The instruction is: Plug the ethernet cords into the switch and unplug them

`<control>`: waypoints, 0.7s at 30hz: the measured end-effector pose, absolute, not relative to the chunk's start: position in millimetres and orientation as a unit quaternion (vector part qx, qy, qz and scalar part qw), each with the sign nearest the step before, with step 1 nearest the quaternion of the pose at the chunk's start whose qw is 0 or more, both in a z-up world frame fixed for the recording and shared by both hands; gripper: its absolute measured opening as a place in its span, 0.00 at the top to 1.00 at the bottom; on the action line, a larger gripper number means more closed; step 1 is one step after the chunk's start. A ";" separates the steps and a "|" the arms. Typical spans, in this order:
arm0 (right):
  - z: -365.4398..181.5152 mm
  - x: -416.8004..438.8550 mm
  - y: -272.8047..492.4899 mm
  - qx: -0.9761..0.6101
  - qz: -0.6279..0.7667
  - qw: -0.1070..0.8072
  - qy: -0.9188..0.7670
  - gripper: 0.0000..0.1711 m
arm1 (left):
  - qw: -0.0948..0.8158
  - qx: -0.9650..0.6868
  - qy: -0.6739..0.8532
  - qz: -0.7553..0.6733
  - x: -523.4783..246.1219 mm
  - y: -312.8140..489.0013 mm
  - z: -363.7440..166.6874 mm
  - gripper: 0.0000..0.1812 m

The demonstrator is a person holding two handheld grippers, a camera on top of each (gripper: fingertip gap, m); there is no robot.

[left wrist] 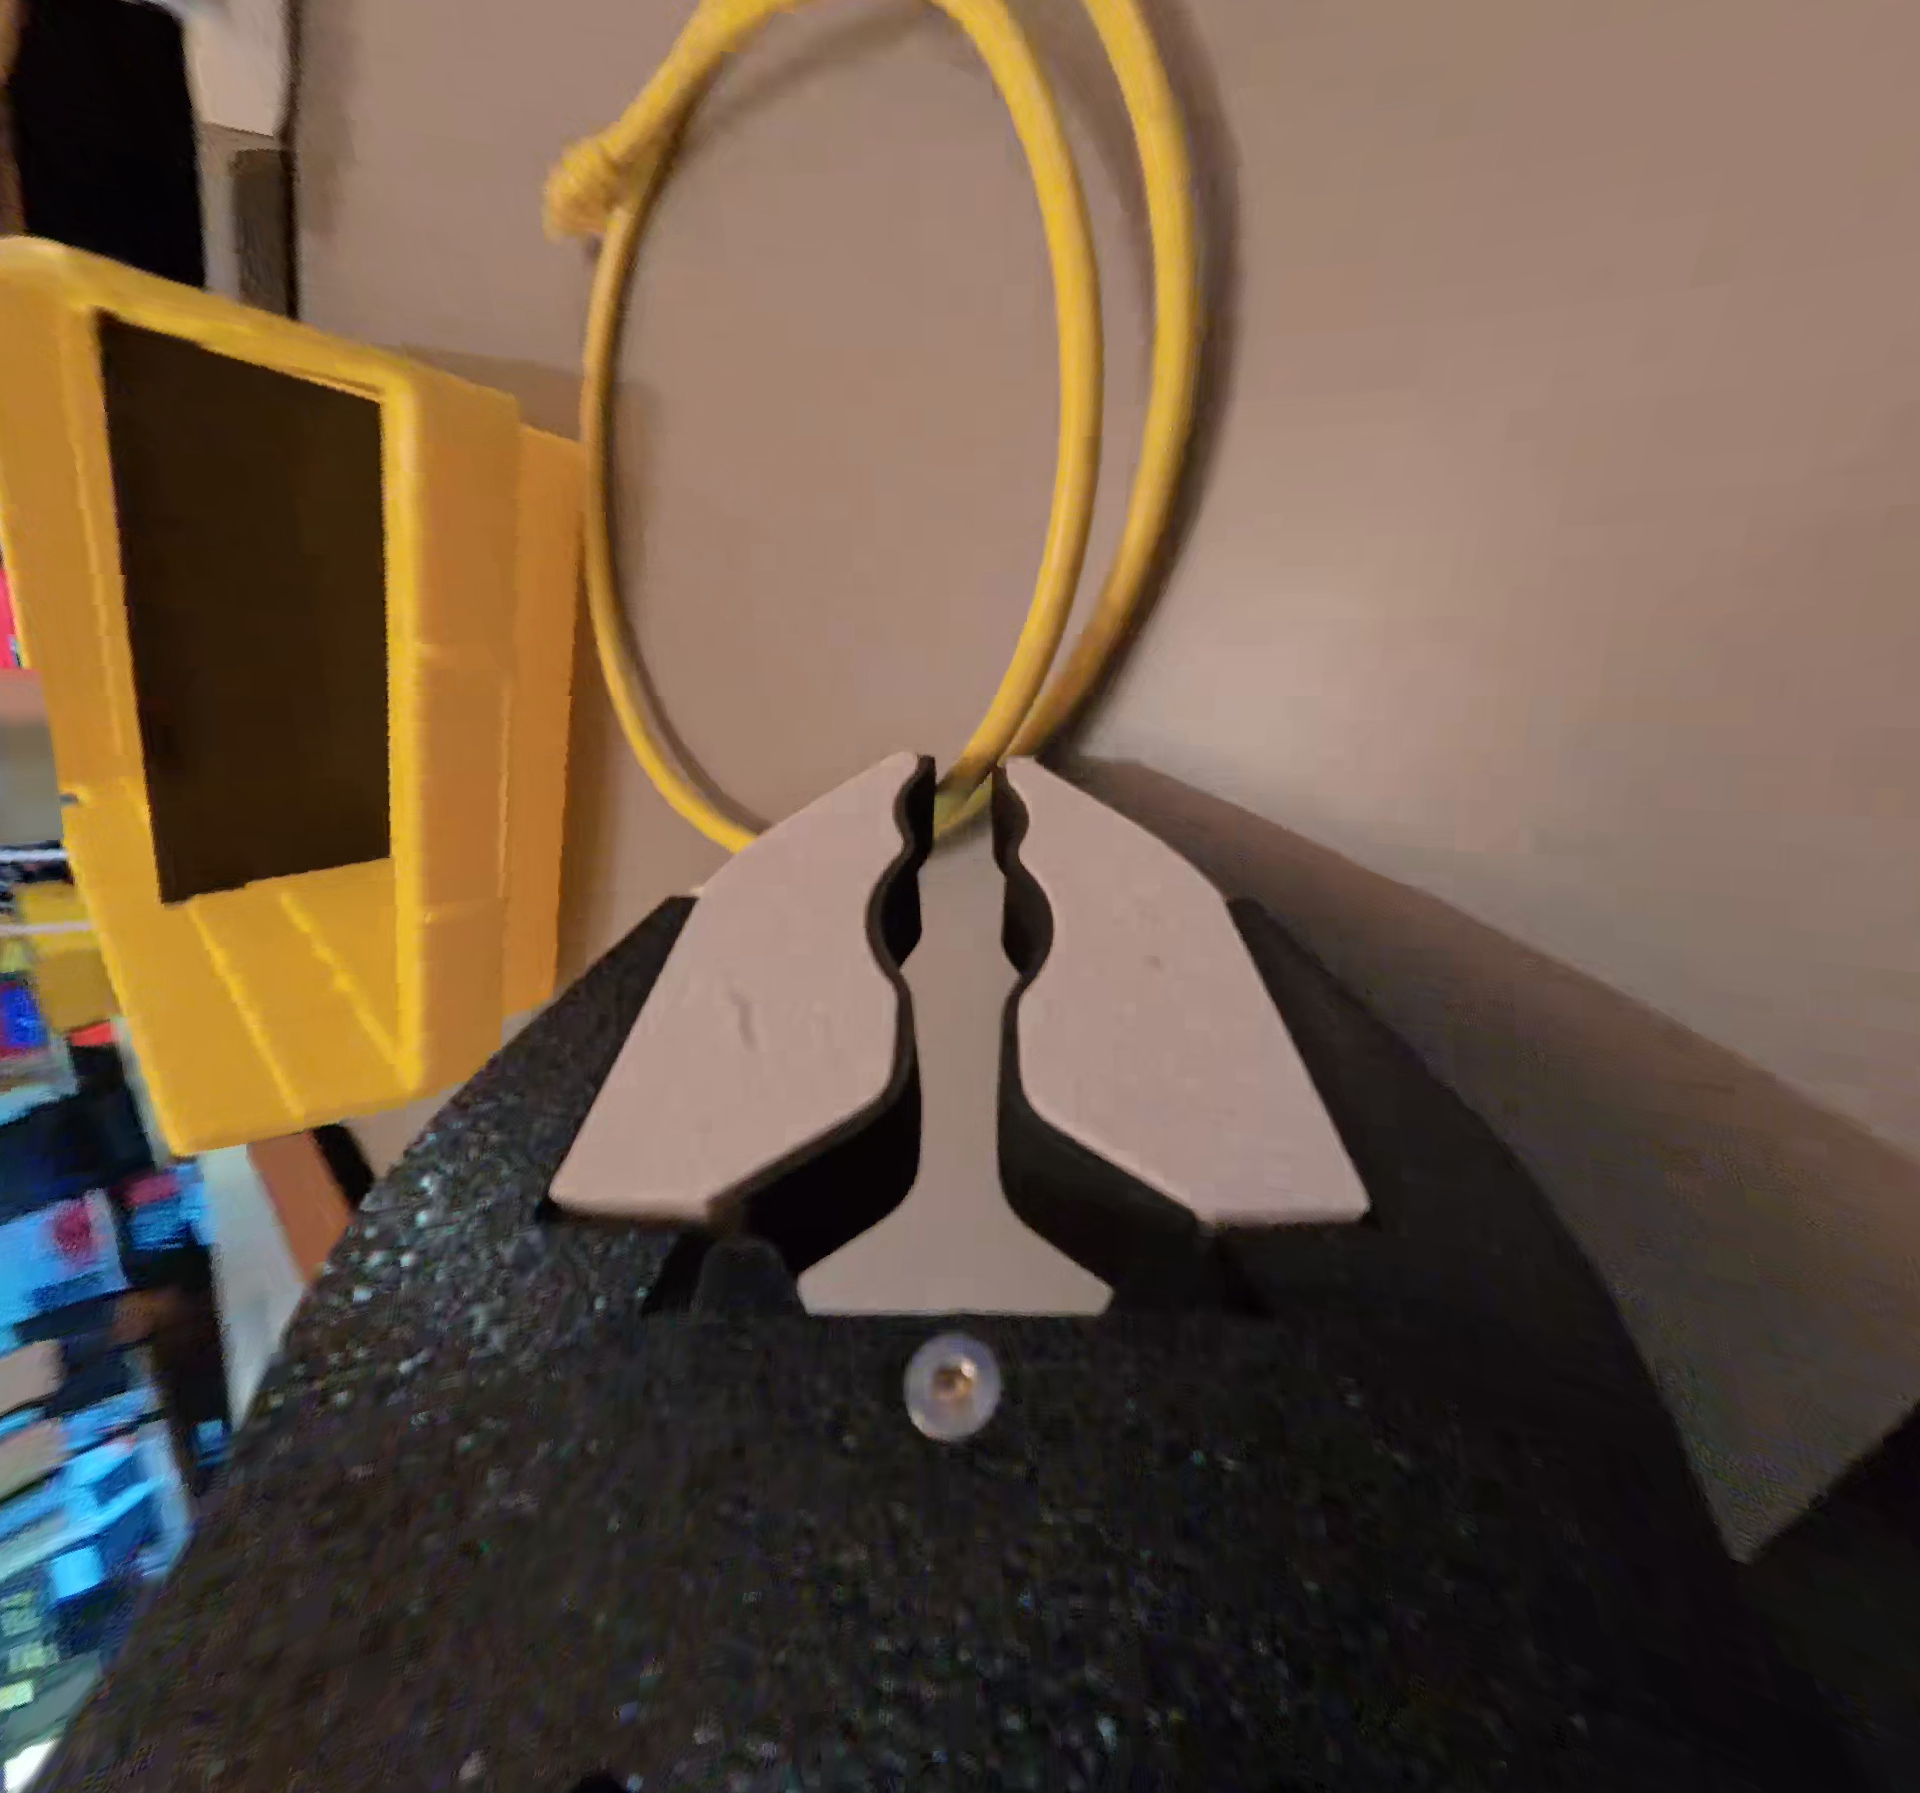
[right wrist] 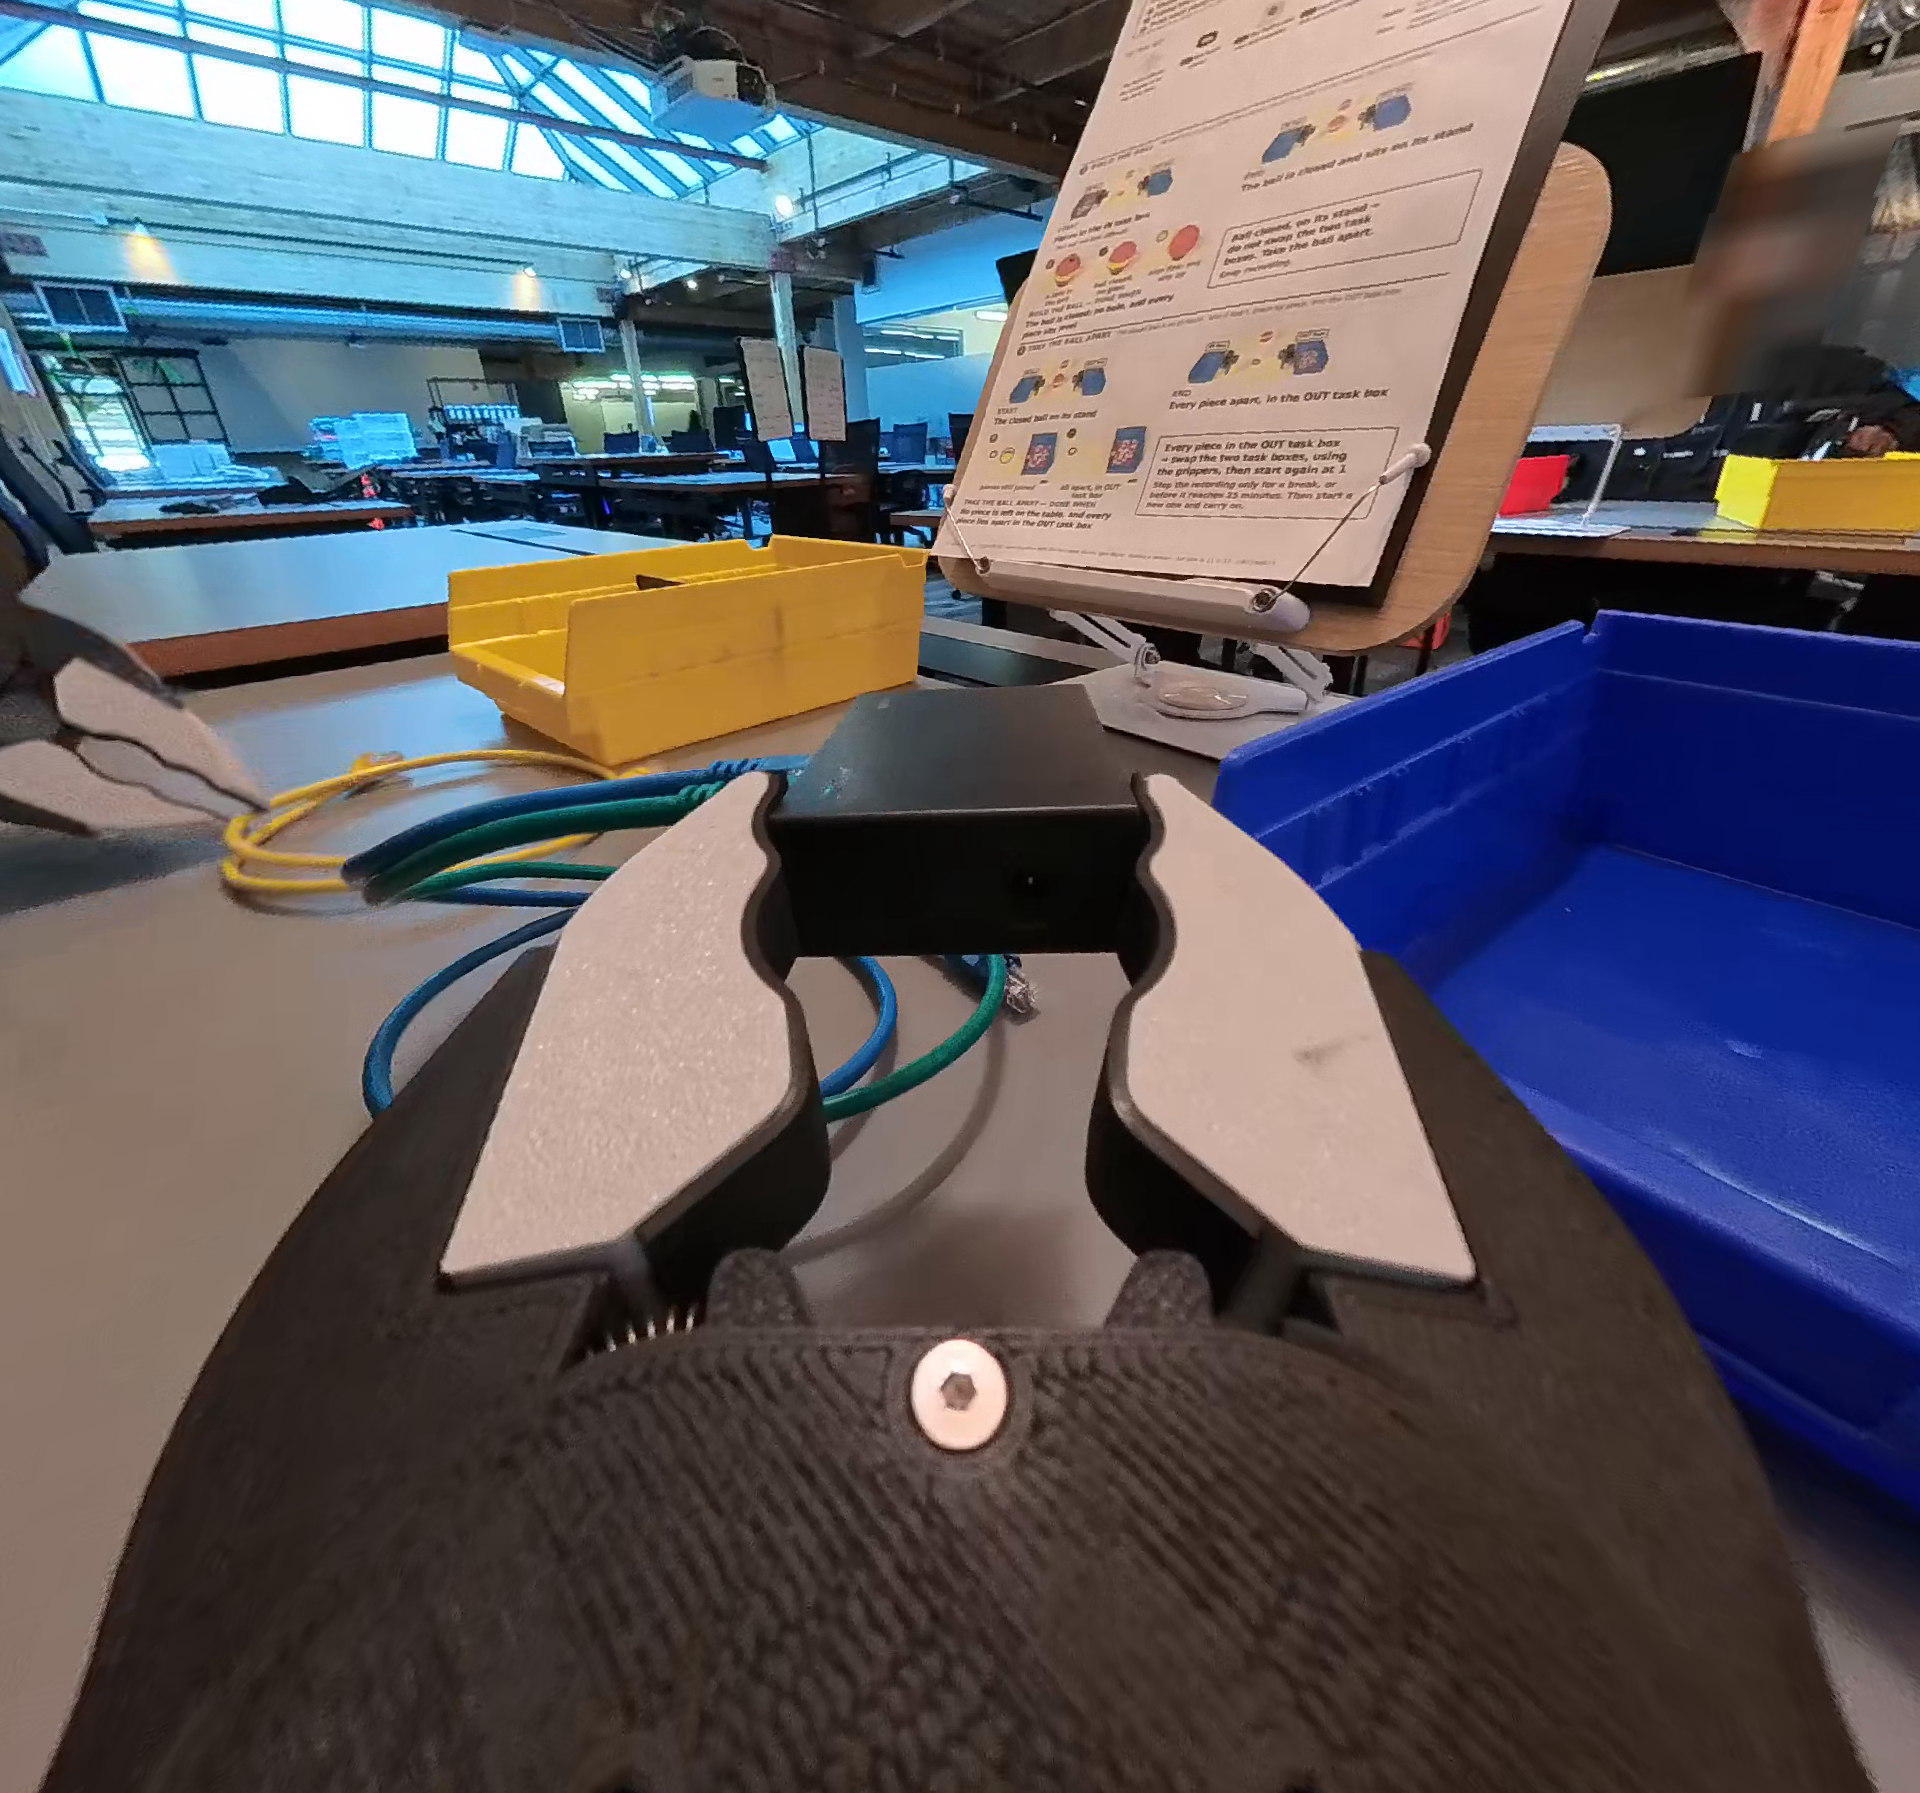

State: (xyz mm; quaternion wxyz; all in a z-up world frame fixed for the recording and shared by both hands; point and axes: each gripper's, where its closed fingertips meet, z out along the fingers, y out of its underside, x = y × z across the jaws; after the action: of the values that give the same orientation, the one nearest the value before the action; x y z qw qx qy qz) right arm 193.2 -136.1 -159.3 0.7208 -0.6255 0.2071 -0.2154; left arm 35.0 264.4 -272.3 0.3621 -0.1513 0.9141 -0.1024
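Yellow and blue bins (right wrist: 686,647) (right wrist: 1621,912) are being kept at 11 and 3 o'clock of the black switch (right wrist: 961,808), which is being clamped by the right tool (right wrist: 961,870) above the counter (right wrist: 156,1068). The yellow cord (left wrist: 1070,393) is being pinched by the left tool (left wrist: 964,787), pointed downward; blue (right wrist: 540,974) and green cords (right wrist: 914,1057) are lying beneath.

— What do the two hand-held tools look like?
— The left gripper (left wrist: 964,787) has a rough, speckled black printed body, two flat pale-grey fingers (left wrist: 748,995) with wavy inner edges, and one silver screw in a clear washer.
— And the other?
— The right gripper (right wrist: 956,798) matches it — ridged black shell, grey fingers (right wrist: 644,1047), a white-washered hex screw, a small spring showing.
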 end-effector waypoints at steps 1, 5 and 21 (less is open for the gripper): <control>-159.0 194.2 -137.2 -0.623 -0.215 0.722 0.211 0.64 | 0.362 -0.138 0.918 -0.090 32.3 264.9 -274.1 0.94; -157.7 195.9 -140.6 -0.615 -0.221 0.725 0.219 0.64 | 0.344 -0.161 0.918 -0.116 20.7 263.3 -267.6 0.86; -157.0 195.8 -130.6 -0.614 -0.247 0.718 0.214 0.64 | 0.168 -0.590 0.753 -0.239 168.5 172.8 -278.3 0.74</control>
State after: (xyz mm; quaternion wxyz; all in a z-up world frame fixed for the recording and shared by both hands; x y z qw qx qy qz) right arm 195.8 -130.6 -157.0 0.7182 -0.6141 0.2142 -0.2475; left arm 168.5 172.8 -278.3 0.1675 -0.5900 0.7528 -0.2390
